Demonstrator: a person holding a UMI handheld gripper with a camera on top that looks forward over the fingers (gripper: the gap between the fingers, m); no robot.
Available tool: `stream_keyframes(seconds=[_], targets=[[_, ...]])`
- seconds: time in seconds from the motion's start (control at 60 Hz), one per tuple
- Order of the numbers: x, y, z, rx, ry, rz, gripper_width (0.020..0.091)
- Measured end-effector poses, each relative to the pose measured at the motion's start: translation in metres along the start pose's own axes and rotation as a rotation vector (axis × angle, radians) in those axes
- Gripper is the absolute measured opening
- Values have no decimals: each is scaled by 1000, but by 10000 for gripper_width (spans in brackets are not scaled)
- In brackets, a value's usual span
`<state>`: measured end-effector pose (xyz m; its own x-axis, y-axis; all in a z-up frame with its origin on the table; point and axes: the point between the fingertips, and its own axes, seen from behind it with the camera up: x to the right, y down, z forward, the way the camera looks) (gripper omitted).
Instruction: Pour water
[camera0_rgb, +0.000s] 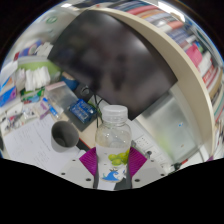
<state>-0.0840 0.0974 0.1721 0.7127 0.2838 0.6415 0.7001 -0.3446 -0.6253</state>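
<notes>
- One clear plastic bottle (114, 140) stands upright between the gripper's fingers, its white cap on top and a yellow-green label around its lower half.
- The bottle's body is see-through; how much water is in it I cannot tell.
- One dark round cup (64, 135) sits on the table (35, 140) to the left of the bottle, near it but apart; its inside is dark and whether it holds anything cannot be made out.
- The gripper (113, 162) points forward and level over the near part of the table, with the bottle rising straight up from between its two fingers.
- The two magenta pads (89, 160) lie against the bottle's lower sides, left and right, so the gripper is closed down to the bottle's width and has hold of it.
- Farther off, a dark monitor (100, 55) stands behind the bottle.
- To the left of the monitor the table carries a clutter of papers and small boxes (30, 80), too small to count.
- On the far right a shelf of books (190, 45) curves along the wall.
</notes>
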Motion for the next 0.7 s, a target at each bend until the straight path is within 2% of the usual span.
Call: stream_keyframes(seconds=[0.067,0.217,0.45,0.7], targets=[[3,2,4,57,-63,226,382],[10,16,12,145,-116,559,379],[-12,54,51,154,-128,708,379],[-33,64,72,192,-127,699,379]])
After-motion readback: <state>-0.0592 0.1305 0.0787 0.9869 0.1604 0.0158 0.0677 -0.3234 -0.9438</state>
